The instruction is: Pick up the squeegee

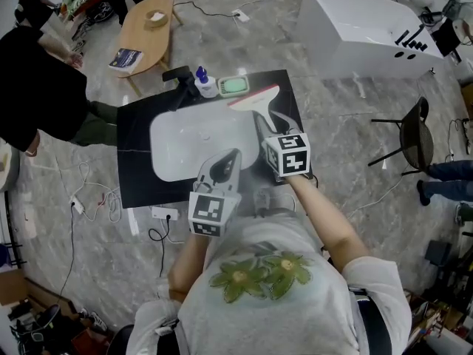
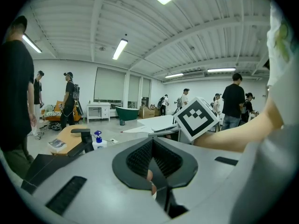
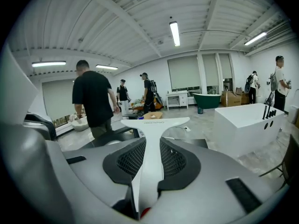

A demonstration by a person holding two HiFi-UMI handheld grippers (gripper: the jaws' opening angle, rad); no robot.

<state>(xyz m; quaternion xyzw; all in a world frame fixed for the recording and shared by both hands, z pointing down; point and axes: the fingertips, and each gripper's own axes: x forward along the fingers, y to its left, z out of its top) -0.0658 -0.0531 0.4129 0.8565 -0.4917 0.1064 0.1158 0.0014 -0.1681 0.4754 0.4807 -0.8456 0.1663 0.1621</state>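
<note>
We hold both grippers out before our chest, bare forearms bent at the elbows. Our left gripper [image 1: 228, 158] points a little below level, its jaws closed together on nothing. Our right gripper [image 1: 263, 124], just beside it and further forward, tilts downward, its jaws clamped on the squeegee [image 3: 150, 157] by its white handle.

Print spotted on the squeegee [image 3: 156, 122] head, twelve o'clock from the right tongs [image 3: 148, 148]: one short dark line, too small to read; no other legible text anywhere
</note>
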